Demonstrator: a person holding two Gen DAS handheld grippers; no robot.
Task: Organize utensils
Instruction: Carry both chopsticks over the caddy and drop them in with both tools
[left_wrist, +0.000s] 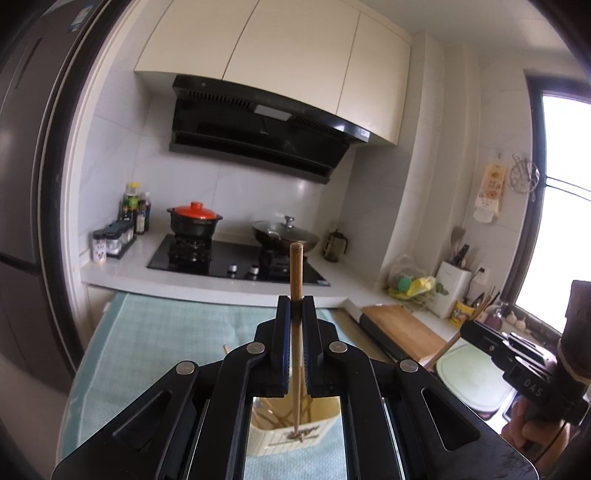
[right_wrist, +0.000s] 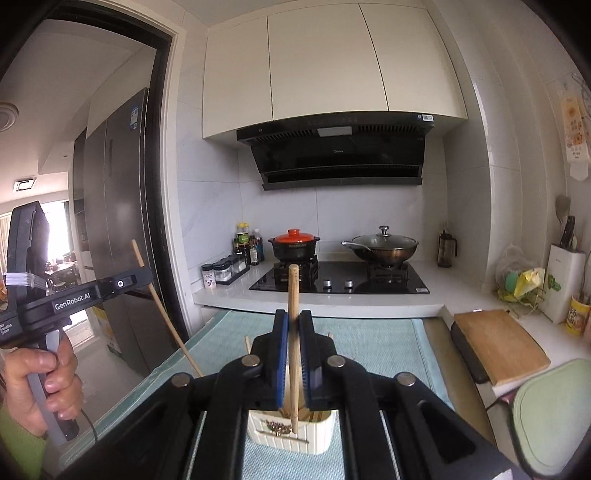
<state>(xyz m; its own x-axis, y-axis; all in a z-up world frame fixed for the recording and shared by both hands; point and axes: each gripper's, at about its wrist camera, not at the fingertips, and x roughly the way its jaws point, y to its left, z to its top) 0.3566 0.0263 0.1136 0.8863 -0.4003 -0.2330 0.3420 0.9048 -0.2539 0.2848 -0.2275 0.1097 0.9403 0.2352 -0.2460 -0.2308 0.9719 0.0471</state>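
Observation:
My left gripper (left_wrist: 296, 306) is shut on a wooden chopstick (left_wrist: 296, 269) that stands upright, its lower tip over a cream utensil holder (left_wrist: 295, 437) on the teal mat (left_wrist: 166, 332). My right gripper (right_wrist: 293, 321) is shut on another wooden chopstick (right_wrist: 294, 291), also upright above the same cream holder (right_wrist: 291, 430), which holds several chopsticks. The left gripper (right_wrist: 127, 282) also shows in the right wrist view, with its chopstick (right_wrist: 162, 306) slanting down. The right gripper body (left_wrist: 517, 365) shows at the right of the left wrist view.
Behind the mat is a counter with a black hob (right_wrist: 340, 282), a red-lidded pot (right_wrist: 294, 243), a lidded wok (right_wrist: 382, 245) and spice jars (right_wrist: 225, 271). A wooden board (right_wrist: 498, 341), a pale green board (right_wrist: 550, 413) and a white knife block (right_wrist: 563, 280) are at right. A fridge (right_wrist: 114, 221) stands left.

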